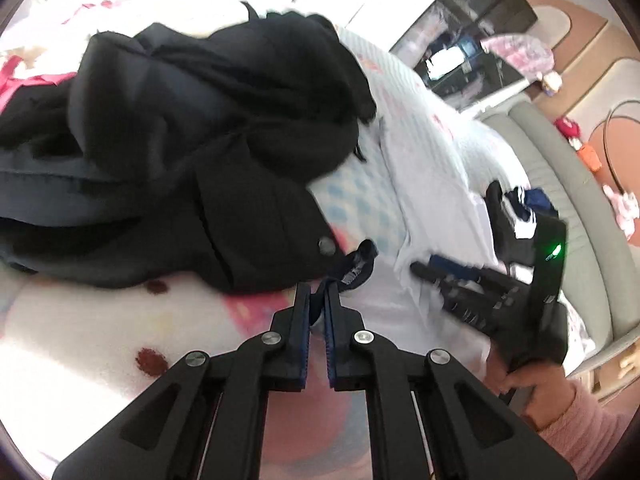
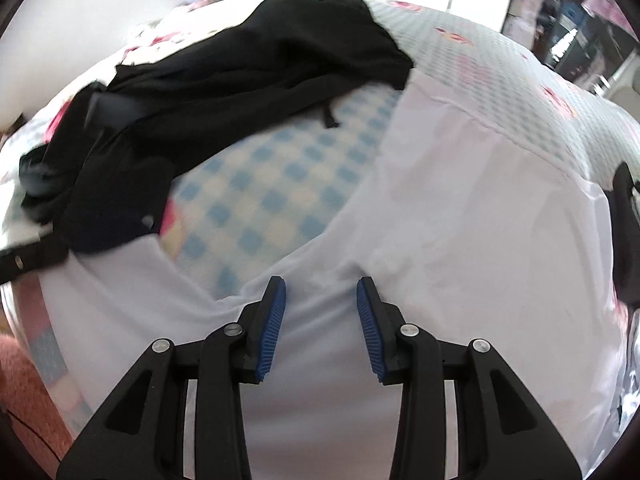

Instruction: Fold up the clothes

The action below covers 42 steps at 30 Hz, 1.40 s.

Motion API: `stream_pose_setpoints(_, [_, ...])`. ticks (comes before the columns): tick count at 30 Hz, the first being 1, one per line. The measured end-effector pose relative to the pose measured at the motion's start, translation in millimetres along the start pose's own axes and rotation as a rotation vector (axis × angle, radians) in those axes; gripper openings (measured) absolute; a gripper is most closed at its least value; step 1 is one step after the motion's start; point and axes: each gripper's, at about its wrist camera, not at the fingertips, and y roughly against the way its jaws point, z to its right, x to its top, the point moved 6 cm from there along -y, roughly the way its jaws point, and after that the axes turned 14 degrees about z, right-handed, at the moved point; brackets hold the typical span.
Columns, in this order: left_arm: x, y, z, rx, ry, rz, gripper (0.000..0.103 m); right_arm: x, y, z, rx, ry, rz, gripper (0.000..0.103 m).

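Note:
A heap of black clothes (image 1: pixel 192 128) lies on the bed, also seen in the right wrist view (image 2: pixel 248 64). My left gripper (image 1: pixel 318 300) is shut on a small fold of dark navy cloth (image 1: pixel 358 264) at the heap's near edge. A white garment (image 2: pixel 460 240) lies spread flat over the bed, and its edge (image 1: pixel 424 184) shows in the left wrist view. My right gripper (image 2: pixel 320 286) hovers over it, open, with nothing between its blue pads (image 2: pixel 274 320). In the left wrist view the right gripper (image 1: pixel 456 232) is held by a hand (image 1: pixel 532 384) in a pink sleeve.
A blue checked blanket (image 2: pixel 264 184) and a patterned sheet (image 2: pixel 500 64) cover the bed. Navy and white folded cloth (image 1: pixel 524 208) sits by the bed's right edge. A grey padded bed frame (image 1: pixel 568 168), floor items (image 1: pixel 588 152) and a dark cabinet (image 1: pixel 472 40) lie beyond.

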Motion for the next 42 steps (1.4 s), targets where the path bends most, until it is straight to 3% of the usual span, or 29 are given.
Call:
stream_pose_setpoints(3, [-3.9,-2.3,-8.7,-0.015,0.063,-0.032,0.016,3.7,13.3,3.2,0.029,-0.043,0.035,0.038])
stream_pose_setpoints(8, [-1.6,10.0,0.4,-0.090,0.077,0.021,0.041,-8.6,45.9,2.9,0.083,-0.103,0.051,0.038])
stream_pose_setpoints(9, [-4.1,12.2,2.8,-0.090,0.074,0.030,0.042,-12.6,51.7,1.0,0.100,-0.106,0.045,0.038])
stream_pose_setpoints(12, [-17.0,17.6,15.1,-0.012,0.005,0.079,0.042,-31.5,71.8,-10.7,0.146,-0.060,0.028,0.038])
stream_pose_setpoints(16, [-35.6,13.9,50.3,-0.063,-0.108,0.059,0.040,-55.0,87.5,-12.2,0.064,0.003,0.036,0.038])
stream_pose_setpoints(19, [-49.6,11.3,76.6,-0.101,-0.192,0.043,0.040,-69.9,91.4,6.0,0.004,-0.093,0.030,0.038])
stream_pose_setpoints(22, [-63.7,8.7,102.9,-0.139,-0.276,0.028,0.040,-77.5,100.4,13.4,-0.012,-0.109,0.035,0.038])
stream_pose_setpoints(27, [-90.9,-29.7,83.9,0.036,-0.354,-0.137,0.036,-94.8,105.0,21.0,-0.008,-0.118,-0.008,0.038])
stream_pose_setpoints(31, [-82.1,-13.1,75.7,0.070,-0.339,-0.081,0.030,-110.7,114.7,40.6,-0.047,-0.150,-0.032,0.038])
stream_pose_setpoints(35, [-82.5,-0.6,101.0,0.050,-0.380,-0.017,0.030,-125.5,146.2,66.3,-0.065,-0.206,0.001,0.038])
stream_pose_setpoints(37, [-87.9,3.8,131.1,-0.008,-0.411,0.009,0.033,-133.1,163.4,79.7,-0.082,-0.234,0.022,0.038])
stream_pose_setpoints(40, [-99.4,-4.1,176.8,-0.123,-0.424,0.003,0.046,-144.9,187.5,104.1,-0.153,-0.272,0.074,0.038])
stream_pose_setpoints(42, [-112.1,-16.3,196.4,-0.136,-0.468,-0.021,0.047,-154.0,196.7,124.4,-0.220,-0.298,0.095,0.038])
